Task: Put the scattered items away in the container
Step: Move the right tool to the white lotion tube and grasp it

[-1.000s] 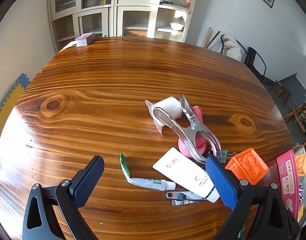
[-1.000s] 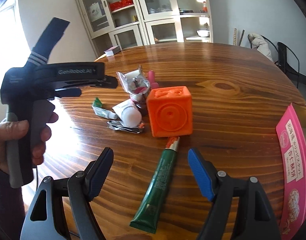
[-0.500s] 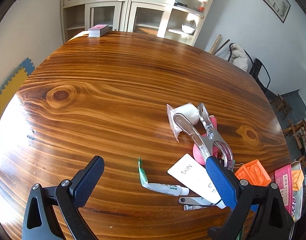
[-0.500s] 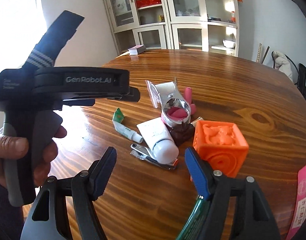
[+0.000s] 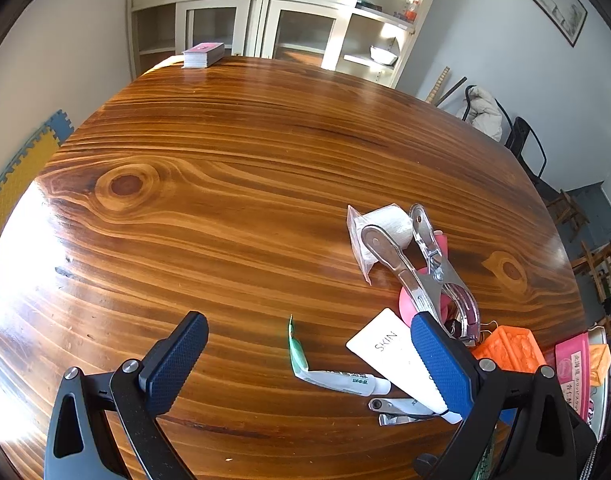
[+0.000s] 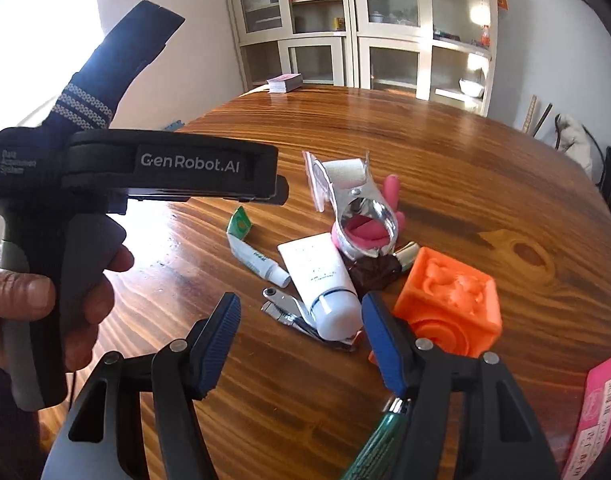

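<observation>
My left gripper (image 5: 305, 364) is hanging over the wooden table (image 5: 225, 184) with its jaws spread wide and nothing between them, and my right gripper (image 6: 301, 344) is open the same way, hovering just in front of the pile. The right wrist view is the only one that catches my left hand (image 6: 37, 304) wrapped around the other tool's handle, plus a dark green tube (image 6: 379, 446) poking out under my right finger. The left wrist view is the only one that shows the container: a metal tray (image 5: 599, 384) at the far right edge, with a pink box (image 5: 571, 372) and something orange lying in it, though it's cut off so I can't tell what else is inside. Everything else sits loose on the table in one clump: the white SKIN tube (image 5: 389, 350) lies at a slant with its cap end toward me, resting on the nail clippers (image 6: 289, 312); the small green-tipped tube (image 5: 329, 372) lies beside it, crimped green end pointing off to the left and away; the big metal clamp (image 5: 421, 272) runs diagonally over a pink thing, handles pointing away from me toward a wrapped white roll (image 5: 381, 224). The orange cube (image 6: 449, 304) sits just right of the pile, touching it.
</observation>
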`<action>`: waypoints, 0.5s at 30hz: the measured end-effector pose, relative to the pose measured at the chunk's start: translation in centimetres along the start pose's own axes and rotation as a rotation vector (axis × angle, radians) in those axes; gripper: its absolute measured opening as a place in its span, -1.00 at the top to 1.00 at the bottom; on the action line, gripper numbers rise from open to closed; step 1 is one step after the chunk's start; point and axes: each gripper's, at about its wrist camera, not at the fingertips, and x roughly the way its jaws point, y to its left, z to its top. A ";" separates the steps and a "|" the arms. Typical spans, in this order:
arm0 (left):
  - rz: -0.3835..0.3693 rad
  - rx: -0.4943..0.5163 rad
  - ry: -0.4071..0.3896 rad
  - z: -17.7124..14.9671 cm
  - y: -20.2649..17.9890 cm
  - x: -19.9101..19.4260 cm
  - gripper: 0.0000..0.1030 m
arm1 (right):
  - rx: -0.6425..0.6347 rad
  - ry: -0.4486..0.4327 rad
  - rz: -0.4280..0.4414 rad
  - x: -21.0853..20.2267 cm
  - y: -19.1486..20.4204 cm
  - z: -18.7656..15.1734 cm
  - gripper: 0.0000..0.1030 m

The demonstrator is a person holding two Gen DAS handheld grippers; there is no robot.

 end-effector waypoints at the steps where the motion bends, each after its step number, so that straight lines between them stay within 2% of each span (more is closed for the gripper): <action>1: -0.002 0.004 0.001 0.0 -0.1 0.0 -0.99 | 0.004 0.002 -0.003 0.0 -0.1 -0.1 -0.27; 2: -0.004 0.009 0.002 0.0 -0.2 0.0 -0.99 | -0.007 0.003 -0.022 0.0 0.1 -0.1 -0.27; 5: -0.004 0.033 -0.006 0.0 -0.5 -0.3 -0.99 | -0.076 0.021 -0.175 0.6 1.3 0.0 -0.13; 6: -0.002 0.036 -0.012 0.0 -0.5 -0.5 -0.99 | -0.090 0.028 -0.202 0.8 1.5 -0.1 -0.13; 10: -0.011 0.004 -0.022 0.2 0.4 -0.8 -0.99 | -0.144 0.031 -0.269 1.4 2.3 -0.1 -0.13; 15: -0.018 -0.039 -0.022 0.4 1.4 -1.0 -0.99 | -0.168 0.042 -0.308 2.2 2.1 0.8 -0.13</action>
